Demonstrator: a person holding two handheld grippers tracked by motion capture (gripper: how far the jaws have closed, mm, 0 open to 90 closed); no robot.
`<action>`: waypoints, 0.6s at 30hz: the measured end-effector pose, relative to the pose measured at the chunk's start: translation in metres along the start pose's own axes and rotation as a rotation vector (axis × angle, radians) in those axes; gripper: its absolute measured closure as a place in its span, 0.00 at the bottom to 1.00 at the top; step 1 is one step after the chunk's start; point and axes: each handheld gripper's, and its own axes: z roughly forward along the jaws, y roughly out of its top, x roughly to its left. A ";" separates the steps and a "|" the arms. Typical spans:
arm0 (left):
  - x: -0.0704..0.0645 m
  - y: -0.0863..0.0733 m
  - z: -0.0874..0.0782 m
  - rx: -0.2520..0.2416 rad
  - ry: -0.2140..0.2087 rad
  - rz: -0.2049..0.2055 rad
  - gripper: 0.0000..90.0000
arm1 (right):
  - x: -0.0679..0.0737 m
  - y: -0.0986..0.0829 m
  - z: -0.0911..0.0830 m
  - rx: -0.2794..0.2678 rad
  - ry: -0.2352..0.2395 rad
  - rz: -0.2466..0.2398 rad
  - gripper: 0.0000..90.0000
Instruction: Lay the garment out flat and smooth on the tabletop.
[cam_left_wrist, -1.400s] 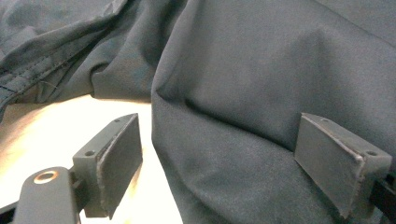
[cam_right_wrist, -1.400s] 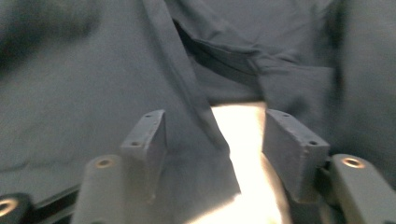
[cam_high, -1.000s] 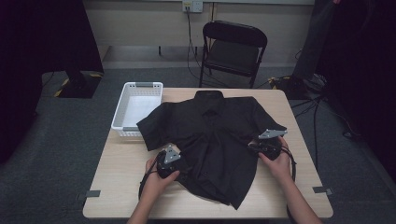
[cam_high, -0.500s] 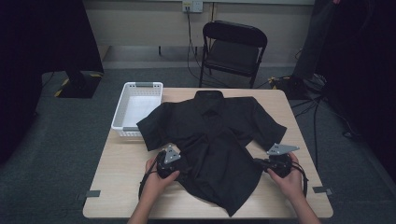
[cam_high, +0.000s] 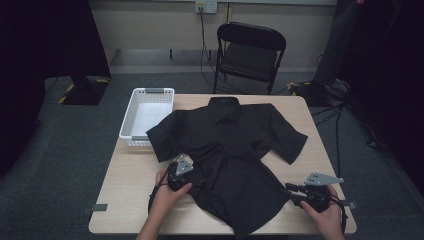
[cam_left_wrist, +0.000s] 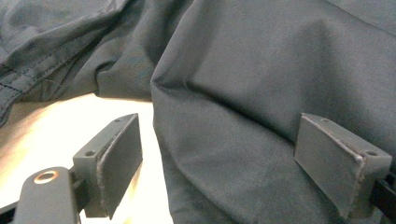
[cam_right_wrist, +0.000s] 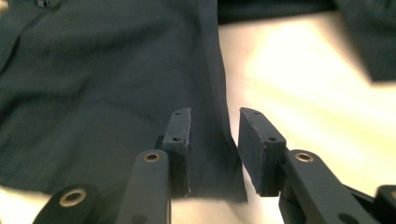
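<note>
Shirt (cam_high: 227, 145), black and short-sleeved, spread face up across the middle of the wooden table (cam_high: 125, 200), collar toward the far edge, both sleeves out to the sides, lower part rumpled and drawn toward the near edge. Left sleeve overlapping the corner of a white basket (cam_high: 147, 115) at the table's far left. Folding chair (cam_high: 250, 52) beyond the far edge.

Left gripper (cam_high: 192, 175) held in the left hand (cam_high: 167, 192) at the shirt's near left side, just against the bunched cloth. Seen along its own jaws: spread wide, a fold of dark fabric (cam_left_wrist: 243, 116) lying between them, neither pad (cam_left_wrist: 122, 161) pressing it, pale tabletop under the left one.

Right gripper (cam_high: 287, 191) held in the right hand (cam_high: 325, 215) at the near right, tips at the shirt's lower right edge. Jaws partly apart, a narrow gap between, straddling the hem (cam_right_wrist: 219, 140), cloth not yet squeezed. Bare table to the right of that edge.
</note>
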 end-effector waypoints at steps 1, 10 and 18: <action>0.000 0.000 0.000 0.000 0.000 0.000 0.17 | 0.000 0.006 0.002 -0.012 -0.008 -0.004 0.68; 0.000 0.000 0.000 0.000 0.000 0.000 0.17 | -0.004 0.079 0.052 -0.064 -0.010 -0.080 0.57; 0.000 0.000 0.000 0.000 0.001 0.001 0.17 | 0.005 0.082 0.064 0.013 -0.014 -0.098 1.00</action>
